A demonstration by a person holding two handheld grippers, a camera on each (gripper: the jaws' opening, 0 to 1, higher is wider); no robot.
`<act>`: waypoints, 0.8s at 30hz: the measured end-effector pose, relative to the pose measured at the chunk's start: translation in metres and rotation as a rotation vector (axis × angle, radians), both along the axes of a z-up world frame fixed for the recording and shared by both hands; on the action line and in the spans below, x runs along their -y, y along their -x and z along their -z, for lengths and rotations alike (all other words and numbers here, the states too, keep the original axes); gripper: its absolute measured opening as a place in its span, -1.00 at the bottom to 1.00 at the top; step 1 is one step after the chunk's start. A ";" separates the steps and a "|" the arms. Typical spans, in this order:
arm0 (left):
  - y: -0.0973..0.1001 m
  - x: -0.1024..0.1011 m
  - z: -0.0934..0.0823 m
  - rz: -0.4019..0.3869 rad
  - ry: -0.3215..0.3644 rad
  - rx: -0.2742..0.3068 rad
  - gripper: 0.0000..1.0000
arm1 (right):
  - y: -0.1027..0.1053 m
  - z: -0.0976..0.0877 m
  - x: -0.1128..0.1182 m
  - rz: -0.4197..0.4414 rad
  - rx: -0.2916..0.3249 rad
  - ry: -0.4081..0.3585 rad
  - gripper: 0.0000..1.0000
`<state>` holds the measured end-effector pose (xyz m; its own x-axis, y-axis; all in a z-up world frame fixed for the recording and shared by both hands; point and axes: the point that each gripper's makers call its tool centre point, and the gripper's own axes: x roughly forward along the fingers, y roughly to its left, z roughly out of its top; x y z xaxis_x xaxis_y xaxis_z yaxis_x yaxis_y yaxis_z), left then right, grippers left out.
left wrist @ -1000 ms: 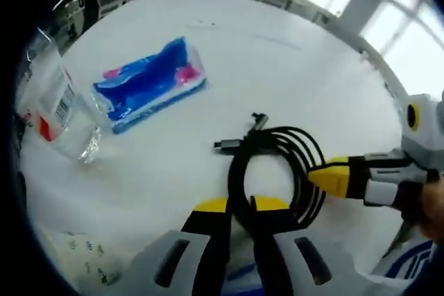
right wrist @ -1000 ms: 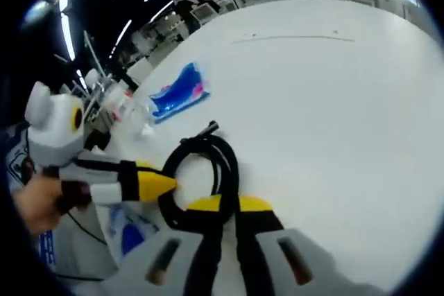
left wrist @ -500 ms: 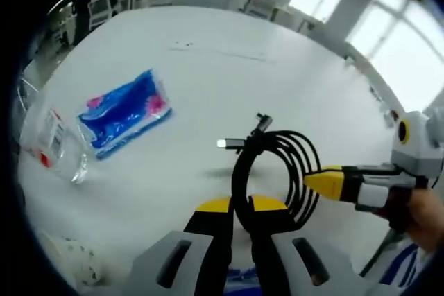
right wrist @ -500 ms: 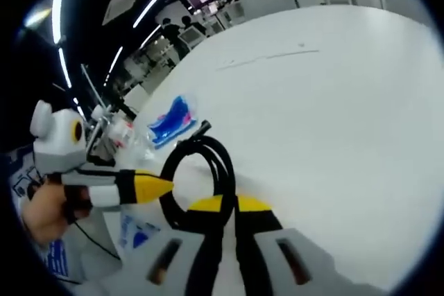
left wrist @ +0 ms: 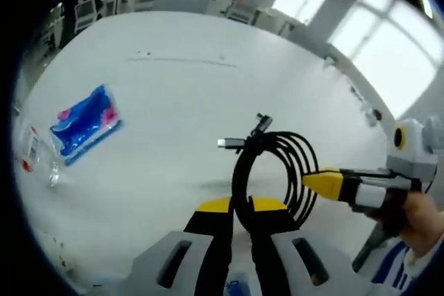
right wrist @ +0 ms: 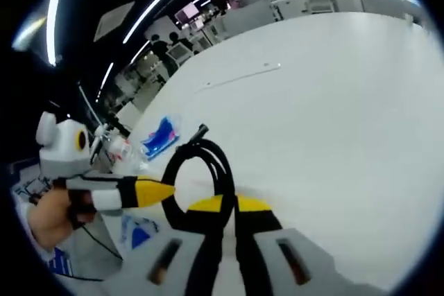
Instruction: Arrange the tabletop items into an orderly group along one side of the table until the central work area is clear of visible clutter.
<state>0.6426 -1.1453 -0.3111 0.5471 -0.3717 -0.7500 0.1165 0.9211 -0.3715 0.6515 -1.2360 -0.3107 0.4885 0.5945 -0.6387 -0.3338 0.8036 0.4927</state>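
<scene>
With my left gripper (left wrist: 234,207) and right gripper (right wrist: 222,205) both pinching the coiled black cable (left wrist: 274,171), 2 uneven pulls could unravel it across the white table (left wrist: 180,95).

My table (left wrist: 208,95): big, white, round-edged, faint dark line across far part. Blue-pink flat packet (left wrist: 84,119) lies on it at left side. Clear plastic item with red-white label (left wrist: 35,157) just beside packet, at table edge. Printed blue-white sheet (right wrist: 139,230) near my edge.
</scene>
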 end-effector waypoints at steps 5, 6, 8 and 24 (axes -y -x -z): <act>0.002 0.018 -0.002 0.035 0.007 0.003 -0.94 | 0.004 -0.001 0.017 0.020 0.001 0.001 -0.96; 0.002 0.021 -0.002 0.041 0.008 0.003 -0.94 | 0.004 -0.001 0.020 0.023 0.000 0.000 -0.96; 0.003 0.026 -0.001 0.053 0.010 0.001 -0.94 | 0.004 -0.001 0.026 0.033 -0.007 -0.005 -0.96; 0.010 0.066 0.005 0.193 0.010 -0.004 -0.92 | 0.017 0.009 0.064 0.088 -0.041 0.007 -0.96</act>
